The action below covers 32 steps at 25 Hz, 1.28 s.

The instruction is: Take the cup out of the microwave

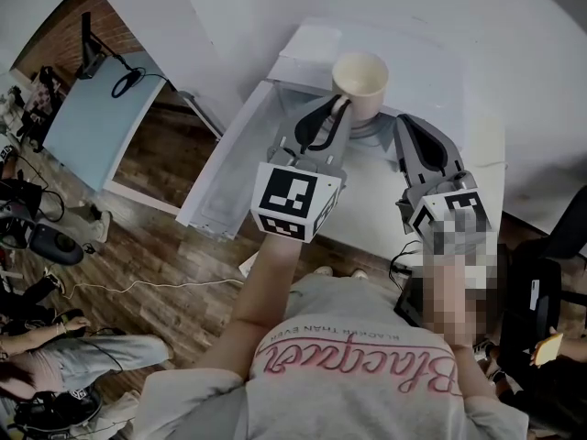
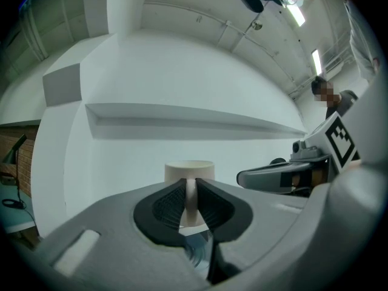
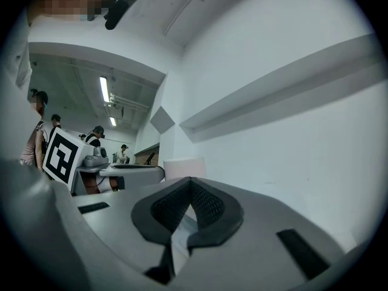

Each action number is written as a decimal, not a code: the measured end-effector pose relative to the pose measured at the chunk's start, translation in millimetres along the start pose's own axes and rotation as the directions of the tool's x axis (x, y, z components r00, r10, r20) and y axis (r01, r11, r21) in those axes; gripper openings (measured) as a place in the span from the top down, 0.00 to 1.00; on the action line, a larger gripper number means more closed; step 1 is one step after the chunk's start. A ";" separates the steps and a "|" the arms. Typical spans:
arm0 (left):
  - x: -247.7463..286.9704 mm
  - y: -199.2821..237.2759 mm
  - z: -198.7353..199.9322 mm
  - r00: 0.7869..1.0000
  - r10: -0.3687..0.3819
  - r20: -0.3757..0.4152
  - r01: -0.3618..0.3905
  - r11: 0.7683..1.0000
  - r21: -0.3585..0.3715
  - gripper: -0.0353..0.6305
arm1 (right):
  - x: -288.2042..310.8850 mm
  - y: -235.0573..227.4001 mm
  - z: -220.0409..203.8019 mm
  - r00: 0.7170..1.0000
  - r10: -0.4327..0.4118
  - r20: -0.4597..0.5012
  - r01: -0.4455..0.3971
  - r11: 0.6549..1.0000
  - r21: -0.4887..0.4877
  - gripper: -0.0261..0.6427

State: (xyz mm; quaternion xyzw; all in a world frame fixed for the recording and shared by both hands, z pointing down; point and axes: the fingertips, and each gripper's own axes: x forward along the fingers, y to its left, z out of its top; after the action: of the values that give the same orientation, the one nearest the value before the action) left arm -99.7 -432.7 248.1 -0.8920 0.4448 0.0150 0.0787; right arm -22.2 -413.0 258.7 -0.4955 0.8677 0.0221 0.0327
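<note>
The left gripper (image 1: 340, 108) is clenching the cream ceramic cup (image 1: 359, 77) by its handle (image 2: 190, 194), apparently mid-removal and next needing a level set-down, while the right gripper (image 3: 190, 184) is idling closed, empty.

White walls (image 1: 459, 26), dark wood-plank floor (image 1: 165, 246), a pale blue table (image 1: 92, 126) at left, ceiling strip lights (image 3: 104, 90).

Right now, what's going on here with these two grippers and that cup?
A person has a hand-held gripper in each hand. The left hand-held gripper is clamped on the handle of a cream cup, holding it upright in the air in front of a white wall. The right hand-held gripper is beside it, with its jaws shut and nothing between them.
</note>
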 end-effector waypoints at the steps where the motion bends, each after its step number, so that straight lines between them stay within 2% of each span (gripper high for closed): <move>1: 0.2 -0.9 1.5 1.000 -0.002 0.003 0.002 1.000 0.003 0.87 | 0.4 0.8 1.3 1.000 0.002 0.001 -0.002 1.000 -0.003 0.94; 7: 1.3 -4.9 9.0 1.000 -0.012 0.019 0.012 1.000 0.014 0.87 | 4.0 6.4 7.7 1.000 0.008 0.009 -0.008 0.999 -0.034 0.94; 12: 4.1 -7.8 11.6 0.999 -0.016 0.030 0.015 1.000 0.022 0.87 | 5.0 4.3 7.1 1.000 -0.027 -0.003 0.027 0.995 -0.094 0.94; 32: 9.2 -14.0 10.0 0.999 -0.024 0.043 0.023 1.000 0.020 0.87 | 7.0 9.9 -2.4 1.000 -0.019 -0.024 0.018 0.999 -0.038 0.94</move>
State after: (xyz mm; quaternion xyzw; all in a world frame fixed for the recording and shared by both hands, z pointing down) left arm -82.6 -430.1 239.0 -0.8958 0.4327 0.0292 0.0973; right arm -34.3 -414.1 260.6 -0.5044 0.8628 0.0323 0.0128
